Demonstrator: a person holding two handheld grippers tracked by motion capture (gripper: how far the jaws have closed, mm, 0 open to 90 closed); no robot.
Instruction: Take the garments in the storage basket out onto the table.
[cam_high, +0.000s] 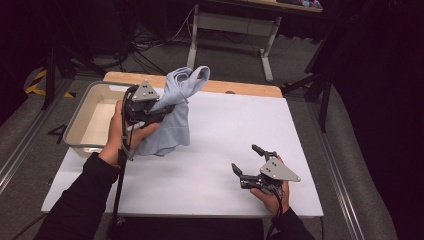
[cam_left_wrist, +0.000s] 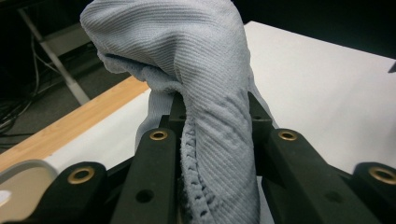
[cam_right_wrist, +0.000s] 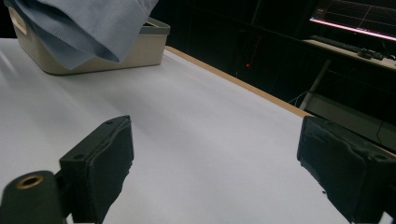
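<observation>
In the high view, a beige plastic bin (cam_high: 85, 127) is sitting at the left of the frame, overlapping the left edge of the white table top (cam_high: 220, 150). Its interior is showing as pale and bare where visible.

Just right of the bin, the left hand (cam_high: 119, 134) is gripping the left gripper (cam_high: 167, 109), which is pointing toward the right of the frame. Its jaws are clamping a bunched fold of the light blue cloth (cam_high: 175, 110). The cloth is rising above the jaws toward the upper centre of the frame, where it is ending in a twisted peak, and is hanging below them in a loose drape whose lower hem is resting on the white surface. In the left gripper view, the cloth (cam_left_wrist: 205, 107) is running up between the two black jaws, pressed on both sides, and curling over at the top of the frame; its ribbed weave and a stitched seam are showing clearly.

At the lower right of the high view, the right gripper (cam_high: 246, 159) is being held low over the table by the right hand (cam_high: 271, 196), well apart from the cloth. Its jaws are standing wide with nothing between them. In the right gripper view, the two padded jaws are flanking bare white surface, while the cloth (cam_right_wrist: 93, 28) is hanging in the upper left before the bin (cam_right_wrist: 144, 46).
</observation>
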